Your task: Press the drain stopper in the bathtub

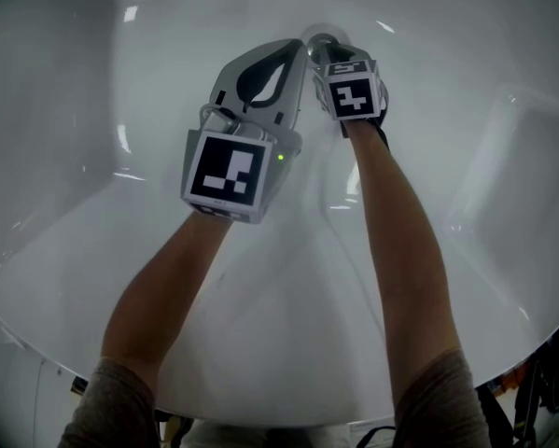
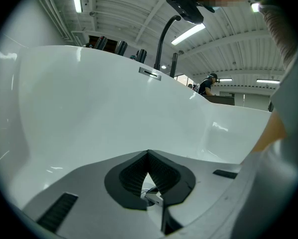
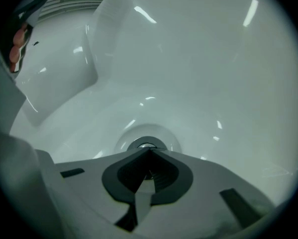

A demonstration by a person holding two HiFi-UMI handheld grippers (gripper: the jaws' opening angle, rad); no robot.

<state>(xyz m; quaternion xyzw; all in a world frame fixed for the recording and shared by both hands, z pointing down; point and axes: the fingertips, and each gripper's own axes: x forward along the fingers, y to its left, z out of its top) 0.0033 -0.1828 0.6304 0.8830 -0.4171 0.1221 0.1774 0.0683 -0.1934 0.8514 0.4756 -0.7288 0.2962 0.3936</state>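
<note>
The chrome drain stopper [image 1: 318,40] sits in the floor of the white bathtub [image 1: 260,325], at the top centre of the head view. My right gripper [image 1: 327,52] points down at it, jaws shut with nothing held. In the right gripper view its closed tips [image 3: 149,151] stand right at the near edge of the round stopper [image 3: 147,144]; contact cannot be told. My left gripper [image 1: 298,50] lies just left of it, also shut and empty. In the left gripper view its tips [image 2: 149,154] face the far tub wall [image 2: 99,108], and the stopper is out of sight.
The tub's curved walls surround both grippers. A black faucet [image 2: 163,36] and an overflow slot [image 2: 149,72] sit on the far rim. A person [image 2: 207,83] stands in the background. A moulded ledge [image 1: 531,157] is at the right; the near rim [image 1: 279,416] is by my elbows.
</note>
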